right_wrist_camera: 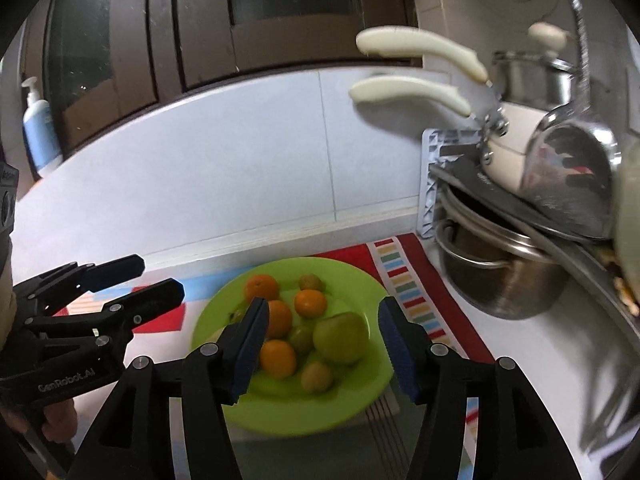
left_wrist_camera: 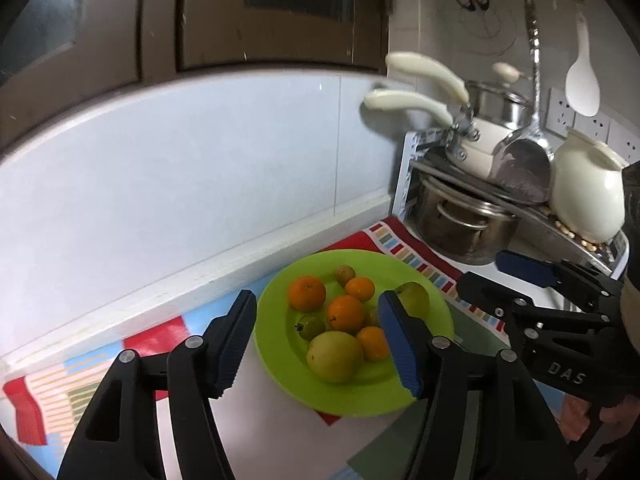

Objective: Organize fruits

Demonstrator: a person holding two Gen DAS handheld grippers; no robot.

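Note:
A lime-green plate (left_wrist_camera: 280, 368) (right_wrist_camera: 288, 412) sits on a colourful mat and holds several fruits. There are oranges (left_wrist_camera: 307, 293) (right_wrist_camera: 278, 358), a yellow-green pear (left_wrist_camera: 335, 356), a green apple (right_wrist_camera: 340, 337) (left_wrist_camera: 414, 299) and small greenish fruits (left_wrist_camera: 310, 327) (right_wrist_camera: 317, 376). My left gripper (left_wrist_camera: 318, 344) is open and empty above the near side of the plate. My right gripper (right_wrist_camera: 322, 348) is open and empty above the plate's fruits. Each gripper shows in the other's view, the right one (left_wrist_camera: 492, 276) beside the plate's right, the left one (right_wrist_camera: 154, 276) beside its left.
A dish rack (left_wrist_camera: 412, 168) (right_wrist_camera: 432, 184) at the right holds steel pots (left_wrist_camera: 464, 224) (right_wrist_camera: 504, 284), a cream pan with long handles (left_wrist_camera: 412, 106) (right_wrist_camera: 408, 92), a ladle (left_wrist_camera: 520, 164) and a cream jug (left_wrist_camera: 588, 188). A white tiled wall runs behind. A soap bottle (right_wrist_camera: 38, 128) stands on the far-left ledge.

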